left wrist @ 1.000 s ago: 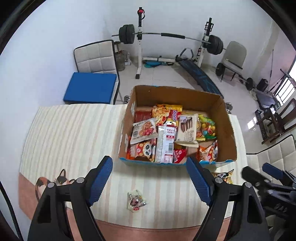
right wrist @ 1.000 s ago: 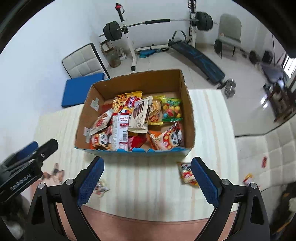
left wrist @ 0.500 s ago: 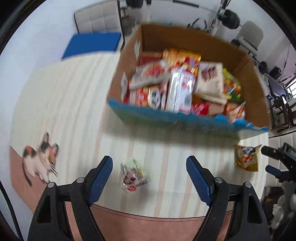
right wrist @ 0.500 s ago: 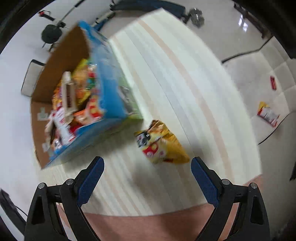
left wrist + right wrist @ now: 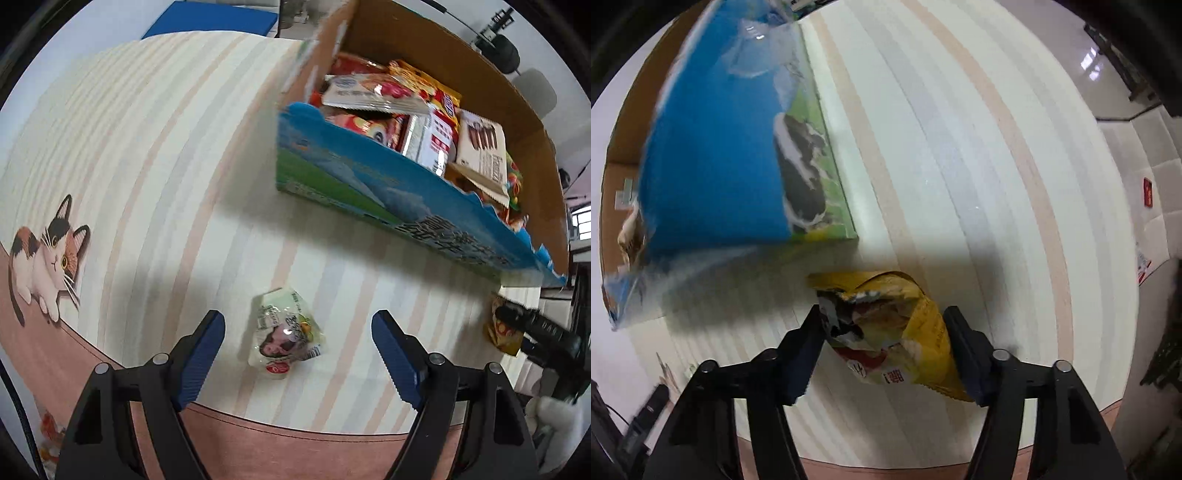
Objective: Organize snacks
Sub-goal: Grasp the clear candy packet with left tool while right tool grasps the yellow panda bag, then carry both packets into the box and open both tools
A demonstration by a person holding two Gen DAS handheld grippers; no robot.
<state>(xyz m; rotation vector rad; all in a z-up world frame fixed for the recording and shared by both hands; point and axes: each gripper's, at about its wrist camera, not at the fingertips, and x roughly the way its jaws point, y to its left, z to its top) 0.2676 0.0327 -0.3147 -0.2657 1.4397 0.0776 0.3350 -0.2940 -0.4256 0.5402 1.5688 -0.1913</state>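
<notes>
A small white-and-green snack packet (image 5: 284,336) lies on the striped tablecloth, between the blue pads of my left gripper (image 5: 297,321). That gripper is open and points straight down, with neither pad touching the packet. A crumpled yellow snack bag (image 5: 886,332) sits between the fingers of my right gripper (image 5: 883,314). Its jaws are closing, and both pads touch the bag's sides. The cardboard box (image 5: 369,184) with a blue printed front stands just behind, filled with several snack packs. In the left wrist view the yellow bag (image 5: 498,328) shows at the far right, under the right gripper (image 5: 535,328).
The box's blue wall (image 5: 716,147) stands close to the left of the yellow bag. A cat print (image 5: 44,258) marks the cloth's left side, near the table's pink front border. Loose packets (image 5: 1148,192) lie on a white padded seat off the table's right edge.
Both grippers have dropped close to the table. The left one now straddles the white-green packet. The right one's jaws have narrowed onto the yellow bag, which was lying free before.
</notes>
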